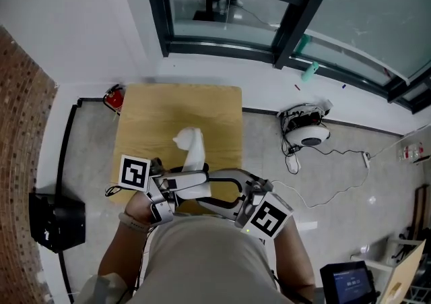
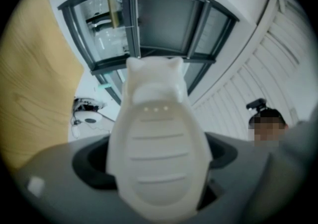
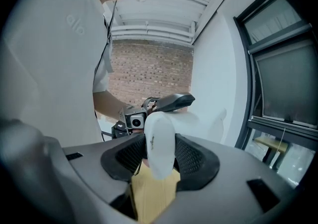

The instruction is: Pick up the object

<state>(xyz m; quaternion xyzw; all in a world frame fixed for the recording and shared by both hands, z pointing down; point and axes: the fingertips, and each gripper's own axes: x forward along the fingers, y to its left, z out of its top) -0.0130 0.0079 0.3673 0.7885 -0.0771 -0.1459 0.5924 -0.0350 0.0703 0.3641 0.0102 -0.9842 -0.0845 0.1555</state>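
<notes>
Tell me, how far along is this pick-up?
Done: the left gripper and right gripper both clamp the white animal figure. In hand: it seems lifted off the wooden table, though contact is hard to judge. Left: little, perhaps raising it higher.

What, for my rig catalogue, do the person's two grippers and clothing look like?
Both the left gripper and the right gripper have smooth grey moulded shells. Each claw is lined with black pads, mesh-textured on the right one. Each gripper carries a white cube with black square markers. The person wears a light short-sleeved shirt.
</notes>
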